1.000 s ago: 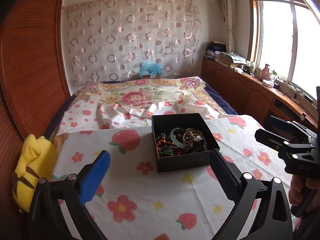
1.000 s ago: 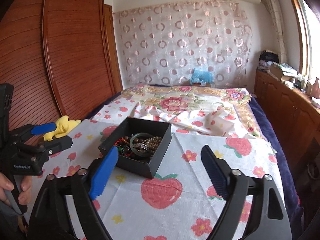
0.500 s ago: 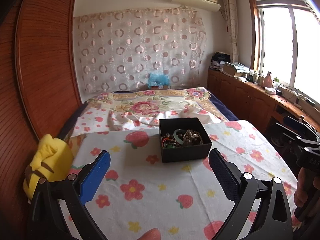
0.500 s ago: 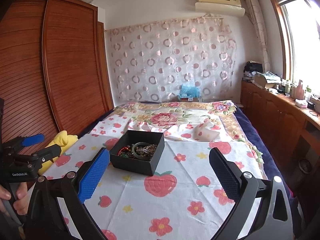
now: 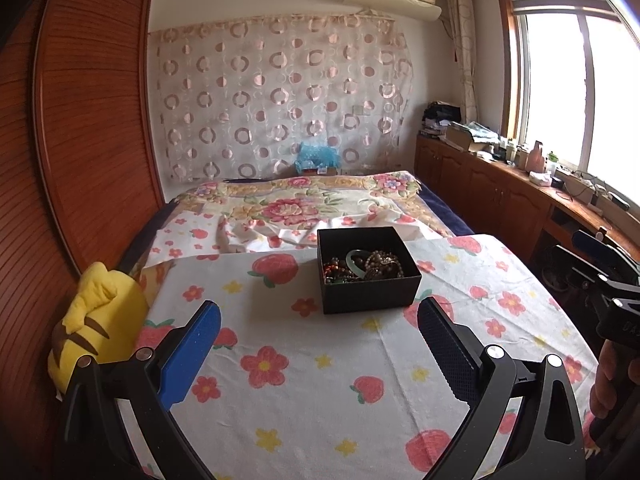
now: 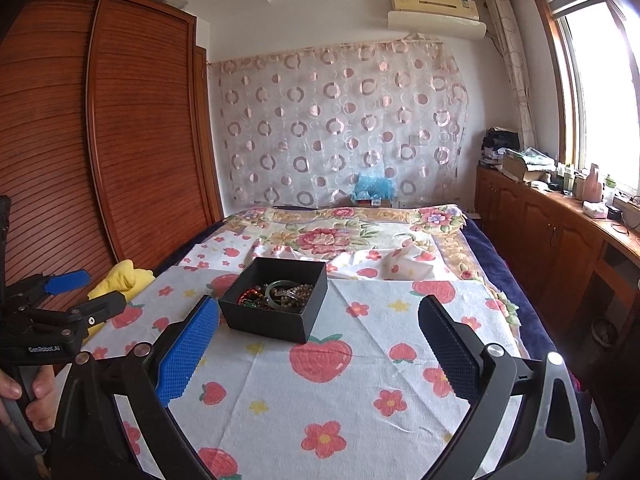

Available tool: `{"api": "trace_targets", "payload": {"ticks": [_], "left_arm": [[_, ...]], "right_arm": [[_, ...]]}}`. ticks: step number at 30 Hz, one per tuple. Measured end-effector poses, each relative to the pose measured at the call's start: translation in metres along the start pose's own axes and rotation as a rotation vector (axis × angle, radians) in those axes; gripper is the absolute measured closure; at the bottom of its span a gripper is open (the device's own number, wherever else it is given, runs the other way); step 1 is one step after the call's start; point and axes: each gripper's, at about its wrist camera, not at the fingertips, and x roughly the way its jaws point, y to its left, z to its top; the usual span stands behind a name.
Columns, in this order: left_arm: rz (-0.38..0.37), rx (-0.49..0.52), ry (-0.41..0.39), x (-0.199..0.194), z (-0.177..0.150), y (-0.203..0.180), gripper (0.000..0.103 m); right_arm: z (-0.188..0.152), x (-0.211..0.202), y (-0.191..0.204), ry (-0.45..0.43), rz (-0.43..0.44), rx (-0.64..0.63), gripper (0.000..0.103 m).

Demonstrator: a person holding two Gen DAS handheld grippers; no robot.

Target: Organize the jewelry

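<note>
The jewelry [image 5: 362,266] sits heaped inside a black box [image 5: 368,294] on the bed, ahead of both claws and touched by neither. Around it the room is wide: a slatted wooden wardrobe [image 6: 100,140] runs along the left, a sheer curtain with ring patterns [image 5: 280,96] hangs on the far wall under an air conditioner [image 6: 436,10], and a wooden counter [image 5: 520,196] cluttered with small items stands below the window [image 5: 576,92] on the right. The bed carries a floral quilt [image 6: 332,236] at its far end and a white cloth printed with strawberries and flowers [image 5: 320,380] at the near end; the box rests on that cloth.

From the left claw [image 5: 318,340], the box lies ahead, slightly right of centre, beyond the fingertips. From the right claw [image 6: 318,340], it lies ahead and left, its near corner just past the blue left finger [image 6: 188,352]. A yellow plush toy [image 5: 100,320] sits at the cloth's left edge, left of the left claw.

Both claws stand spread wide with only cloth showing between the fingers. The right claw's jaws have just been opening, nothing between them. A green bangle [image 6: 282,292] and strings of brown beads [image 5: 384,264] show in the tangle.
</note>
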Motion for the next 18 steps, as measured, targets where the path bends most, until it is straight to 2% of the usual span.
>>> {"api": "trace_targets", "payload": {"ticks": [18], "left_arm": [[-0.008, -0.008, -0.021, -0.0078, 0.0033, -0.0051, 0.008]], "right_arm": [[-0.0031, 0.0022, -0.001, 0.005, -0.001, 0.0, 0.003]]}}
